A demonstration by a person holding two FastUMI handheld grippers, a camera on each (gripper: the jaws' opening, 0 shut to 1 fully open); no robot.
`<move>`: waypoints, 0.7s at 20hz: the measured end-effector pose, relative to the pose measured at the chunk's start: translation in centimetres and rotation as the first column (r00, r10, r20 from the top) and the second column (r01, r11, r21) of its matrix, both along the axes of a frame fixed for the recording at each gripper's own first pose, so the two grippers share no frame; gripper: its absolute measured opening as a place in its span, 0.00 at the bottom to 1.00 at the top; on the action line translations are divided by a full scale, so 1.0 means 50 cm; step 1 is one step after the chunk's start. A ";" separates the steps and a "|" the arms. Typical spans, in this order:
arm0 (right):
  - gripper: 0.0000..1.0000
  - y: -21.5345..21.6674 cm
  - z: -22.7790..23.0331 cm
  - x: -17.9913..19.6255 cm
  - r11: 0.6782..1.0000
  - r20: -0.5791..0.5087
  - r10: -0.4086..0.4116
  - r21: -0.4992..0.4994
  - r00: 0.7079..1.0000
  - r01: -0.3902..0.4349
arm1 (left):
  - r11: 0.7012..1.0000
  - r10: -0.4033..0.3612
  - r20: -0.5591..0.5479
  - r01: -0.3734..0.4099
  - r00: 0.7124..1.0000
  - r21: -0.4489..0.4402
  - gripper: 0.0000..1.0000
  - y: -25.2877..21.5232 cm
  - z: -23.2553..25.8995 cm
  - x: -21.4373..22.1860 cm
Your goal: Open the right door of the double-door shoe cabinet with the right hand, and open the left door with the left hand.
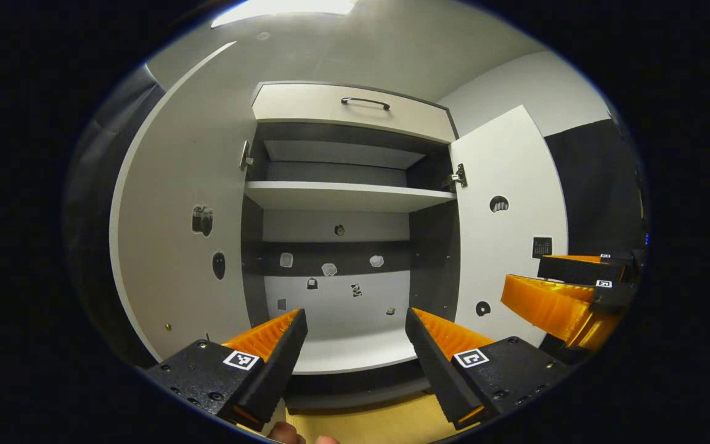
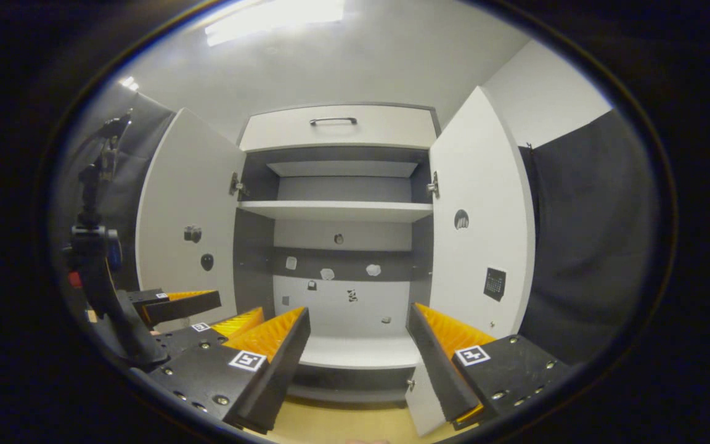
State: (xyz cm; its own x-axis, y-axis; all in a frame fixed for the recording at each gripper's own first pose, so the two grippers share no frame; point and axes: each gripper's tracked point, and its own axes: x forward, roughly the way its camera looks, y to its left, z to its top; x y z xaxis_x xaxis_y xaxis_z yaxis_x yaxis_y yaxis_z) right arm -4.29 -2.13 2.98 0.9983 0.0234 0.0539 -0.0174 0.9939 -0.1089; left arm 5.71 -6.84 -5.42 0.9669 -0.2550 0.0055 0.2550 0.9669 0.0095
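Note:
The white shoe cabinet stands straight ahead with both doors swung wide. Its left door and right door show their inner faces, dotted with small stickers. Inside are bare shelves and a back panel with more stickers. My left gripper is open in front of the cabinet, holding nothing; it also appears at the left of the right gripper view. My right gripper is open too, empty, and it appears at the right edge of the left gripper view.
A drawer with a dark handle sits above the open compartment. Black cloth hangs to the right of the cabinet. A black stand rises at the left. Light wooden floor lies below.

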 end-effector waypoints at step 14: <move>0.95 -0.173 -0.020 -0.142 0.965 -0.013 -0.263 -0.009 0.965 0.263 | 0.943 -0.332 -0.013 0.331 0.943 -0.020 0.99 -0.268 -0.022 -0.053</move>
